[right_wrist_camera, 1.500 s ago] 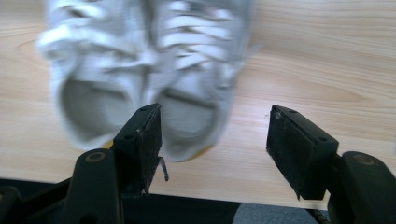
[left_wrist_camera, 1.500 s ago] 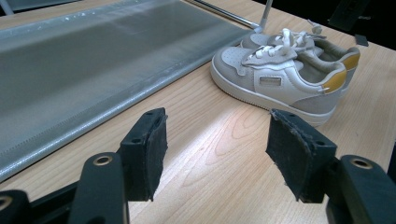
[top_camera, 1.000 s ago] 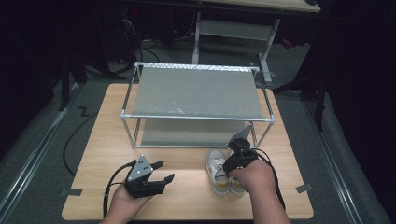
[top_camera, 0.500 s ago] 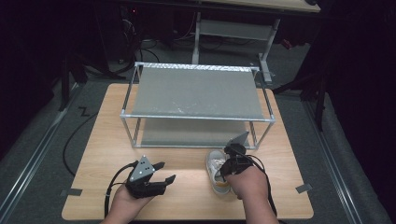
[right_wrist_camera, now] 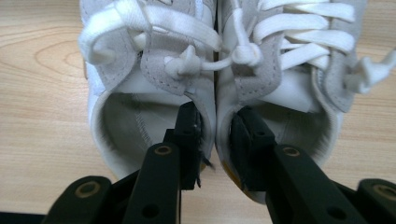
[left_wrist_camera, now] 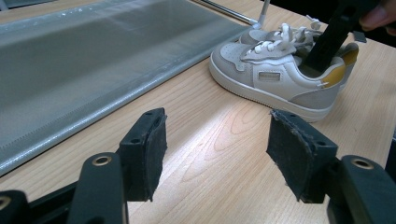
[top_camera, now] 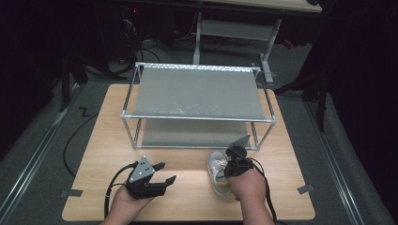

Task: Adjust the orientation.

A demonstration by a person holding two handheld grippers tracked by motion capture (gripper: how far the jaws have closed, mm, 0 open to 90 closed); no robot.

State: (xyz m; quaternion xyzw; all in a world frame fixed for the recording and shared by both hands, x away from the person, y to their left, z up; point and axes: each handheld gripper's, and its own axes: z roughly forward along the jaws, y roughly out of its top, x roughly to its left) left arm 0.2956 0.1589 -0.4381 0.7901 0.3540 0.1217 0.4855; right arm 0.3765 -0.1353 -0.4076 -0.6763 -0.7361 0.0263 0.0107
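Right gripper view: right claw (right_wrist_camera: pixel 215 140) closing on both shoes' (right_wrist_camera: pixel 212 93) inner walls, toes cropped, contact seemingly made.

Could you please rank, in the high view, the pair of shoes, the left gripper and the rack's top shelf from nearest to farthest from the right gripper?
From the right gripper, whose jaws have just been closing with the shoes' inner walls between them:
1. The pair of shoes, right at its jaws.
2. The left gripper, to its left, near the table's front.
3. The rack's top shelf, beyond it, toward the table's far side.
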